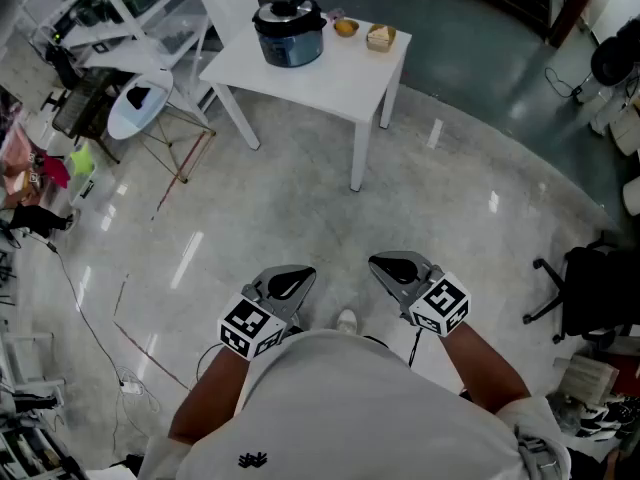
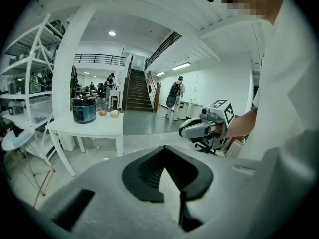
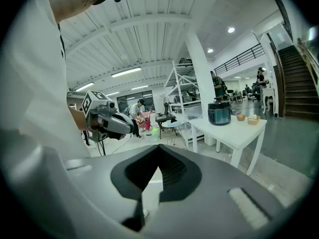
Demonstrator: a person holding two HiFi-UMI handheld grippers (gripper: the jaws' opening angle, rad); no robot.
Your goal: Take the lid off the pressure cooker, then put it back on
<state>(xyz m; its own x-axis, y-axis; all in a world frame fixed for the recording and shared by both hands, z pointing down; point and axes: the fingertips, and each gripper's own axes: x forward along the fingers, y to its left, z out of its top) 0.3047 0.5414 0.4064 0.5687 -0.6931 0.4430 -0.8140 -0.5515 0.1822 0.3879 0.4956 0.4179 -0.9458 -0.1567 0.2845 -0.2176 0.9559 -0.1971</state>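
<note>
Left gripper [image 1: 292,279] and right gripper [image 1: 393,265] hang close to the person's body, each with its jaws pressed together on nothing. Well apart from them, the cooker [image 1: 290,36] stands on the table [image 1: 340,86] with its lid [image 1: 288,10] on; its label is too small to read.

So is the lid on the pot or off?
On. The lid sits atop the pressure cooker on the white table, with nothing touching it.
</note>
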